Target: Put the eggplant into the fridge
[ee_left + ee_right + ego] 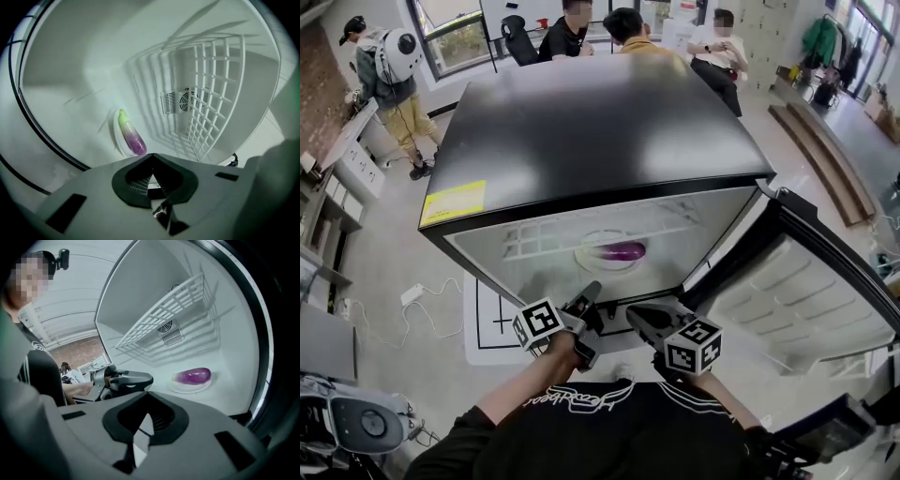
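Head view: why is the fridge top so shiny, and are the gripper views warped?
Head view: pale glare patches on the glossy black fridge top. Left gripper view: fisheye bends the white wire shelf, corners dark. Right gripper view: same bending.

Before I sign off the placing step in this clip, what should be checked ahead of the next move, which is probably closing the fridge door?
1. Eggplant inside the fridge, lying on the white plate: ok.
2. Left gripper empty, jaws together: ok.
3. Right gripper empty, jaws together: ok.
4. Both grippers clear of the door's swing: cannot tell; they sit right at the front edge of the opening.
5. Fridge door shut: not ok; it stands wide open on the right.
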A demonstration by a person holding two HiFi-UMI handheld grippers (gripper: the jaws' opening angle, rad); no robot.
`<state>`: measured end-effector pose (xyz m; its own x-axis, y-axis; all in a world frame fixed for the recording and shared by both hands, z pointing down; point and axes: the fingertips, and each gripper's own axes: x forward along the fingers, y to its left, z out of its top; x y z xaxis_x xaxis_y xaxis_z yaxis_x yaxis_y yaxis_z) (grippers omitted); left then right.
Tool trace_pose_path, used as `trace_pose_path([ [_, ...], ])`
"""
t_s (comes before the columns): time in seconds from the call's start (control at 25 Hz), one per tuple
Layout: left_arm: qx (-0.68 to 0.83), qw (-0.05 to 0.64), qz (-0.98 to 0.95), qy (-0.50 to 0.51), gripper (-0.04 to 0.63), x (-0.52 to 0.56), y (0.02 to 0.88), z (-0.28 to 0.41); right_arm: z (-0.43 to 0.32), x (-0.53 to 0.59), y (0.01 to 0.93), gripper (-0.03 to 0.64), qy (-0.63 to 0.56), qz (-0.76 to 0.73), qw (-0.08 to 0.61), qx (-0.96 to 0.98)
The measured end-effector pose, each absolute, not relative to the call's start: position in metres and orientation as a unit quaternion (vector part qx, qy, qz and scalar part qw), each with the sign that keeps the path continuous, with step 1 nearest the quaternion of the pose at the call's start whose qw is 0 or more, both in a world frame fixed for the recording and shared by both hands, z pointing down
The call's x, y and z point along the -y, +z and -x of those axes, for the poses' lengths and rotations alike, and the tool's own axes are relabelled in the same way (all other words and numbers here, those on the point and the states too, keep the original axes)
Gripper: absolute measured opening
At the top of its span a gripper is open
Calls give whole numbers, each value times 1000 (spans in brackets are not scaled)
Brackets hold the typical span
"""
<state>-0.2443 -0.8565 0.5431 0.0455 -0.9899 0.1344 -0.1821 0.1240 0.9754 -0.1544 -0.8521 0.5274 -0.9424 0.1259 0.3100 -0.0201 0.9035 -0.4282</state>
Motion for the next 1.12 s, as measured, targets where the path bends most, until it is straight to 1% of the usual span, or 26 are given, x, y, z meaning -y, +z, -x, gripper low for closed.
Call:
trace_pose_path([
  [0.16,550,469,-589,-361,8,836,525,226,142,838,519,6,214,14,160,964],
  [0.6,548,302,-758,-184,8,741,463,172,102,768,492,6,178,-8,127,976],
  [0.88,534,214,-813,-87,8,683,434,129,71,719,470,6,124,-12,122,985],
  [1.12,533,159,-831,-22,8,649,436,112,60,684,464,6,118,2,113,987],
])
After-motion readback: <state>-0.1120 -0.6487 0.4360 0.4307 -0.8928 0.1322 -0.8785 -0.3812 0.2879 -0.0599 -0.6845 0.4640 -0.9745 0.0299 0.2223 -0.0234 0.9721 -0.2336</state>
